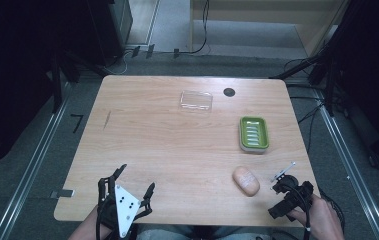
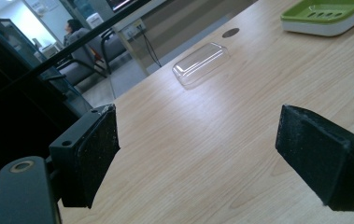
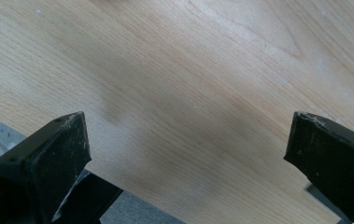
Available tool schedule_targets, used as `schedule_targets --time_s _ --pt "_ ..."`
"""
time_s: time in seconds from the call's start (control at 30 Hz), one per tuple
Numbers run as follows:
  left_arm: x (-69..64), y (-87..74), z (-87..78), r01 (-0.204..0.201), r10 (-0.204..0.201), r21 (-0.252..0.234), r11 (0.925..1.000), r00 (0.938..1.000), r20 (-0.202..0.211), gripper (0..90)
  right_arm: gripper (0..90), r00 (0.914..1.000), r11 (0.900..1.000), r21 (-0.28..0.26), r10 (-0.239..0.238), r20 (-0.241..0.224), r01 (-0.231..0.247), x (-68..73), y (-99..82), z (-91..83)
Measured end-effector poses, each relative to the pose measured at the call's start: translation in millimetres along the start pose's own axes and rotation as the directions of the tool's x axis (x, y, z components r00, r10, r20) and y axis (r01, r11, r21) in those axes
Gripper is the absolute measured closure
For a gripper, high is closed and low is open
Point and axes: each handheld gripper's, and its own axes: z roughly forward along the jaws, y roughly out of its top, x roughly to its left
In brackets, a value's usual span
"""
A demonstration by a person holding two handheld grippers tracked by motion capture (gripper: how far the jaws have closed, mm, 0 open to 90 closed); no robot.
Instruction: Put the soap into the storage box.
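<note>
Two claws spread empty, right claw [image 1: 283, 196] hand-hidden, left claw [image 1: 136, 177]

office/lab | waiting chairs [image 2: 79, 56] | floor cables [image 1: 197, 47] | wooden table [image 1: 152, 145]

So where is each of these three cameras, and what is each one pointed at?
High view: above the table, looking down; both grippers, forearms, hands.
Left gripper view: rides the left gripper, facing clear lid and green soap dish; open fingers.
Right gripper view: right gripper, aimed at bare tabletop.
Shared: lid, dish.
</note>
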Motion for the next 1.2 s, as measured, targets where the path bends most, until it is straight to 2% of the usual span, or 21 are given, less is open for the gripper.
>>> schedule_targets --time_s 0.1,0.27,0.37,0.43,0.7,0.83,0.93,1.07,1.2 --pt "0.3 0.0 -0.1 0.010 -0.010 0.000 1.0000 0.9999 -0.004 14.0 0.0 0.9999 1.0000 0.005 -0.006 0.011 0.006 1.7 1.9 1.1" --pt "0.2 -0.2 -0.3 -0.004 0.004 0.005 1.0000 1.0000 0.000 14.0 0.0 0.9994 0.9994 -0.004 -0.033 0.008 0.033 4.0 4.6 -0.9" --pt "0.1 0.0 -0.5 0.010 -0.010 0.000 1.0000 0.9999 -0.003 14.0 0.0 0.9994 0.9993 -0.014 -0.034 0.009 0.034 4.6 6.6 -2.1" --pt "-0.5 0.0 0.0 -0.005 0.005 0.003 1.0000 1.0000 0.004 14.0 0.0 0.9993 0.9992 -0.020 -0.035 0.015 0.035 3.8 9.8 -3.6" --pt "0.1 -0.4 -1.4 0.004 -0.004 -0.001 1.0000 1.0000 0.000 14.0 0.0 0.9987 0.9982 -0.033 -0.050 0.008 0.051 6.4 16.9 -5.9" --pt "0.9 -0.9 -1.0 0.009 -0.009 -0.003 1.0000 1.0000 -0.002 14.0 0.0 0.9982 0.9971 -0.047 -0.059 0.005 0.059 10.6 25.4 -9.1" --pt "0.8 -1.1 -0.7 -0.002 0.002 0.005 1.0000 1.0000 0.002 14.0 0.0 0.9977 0.9965 -0.049 -0.068 0.005 0.068 12.4 30.3 -9.9" --pt "1.2 -1.0 -0.4 0.008 -0.008 -0.004 1.0000 1.0000 0.001 14.0 0.0 0.9967 0.9954 -0.052 -0.081 -0.004 0.080 17.1 41.0 -11.5" --pt "0.1 -0.3 0.4 -0.004 0.005 -0.002 1.0000 1.0000 0.007 14.0 0.0 0.9967 0.9952 -0.057 -0.080 -0.014 0.079 18.8 46.7 -11.1"
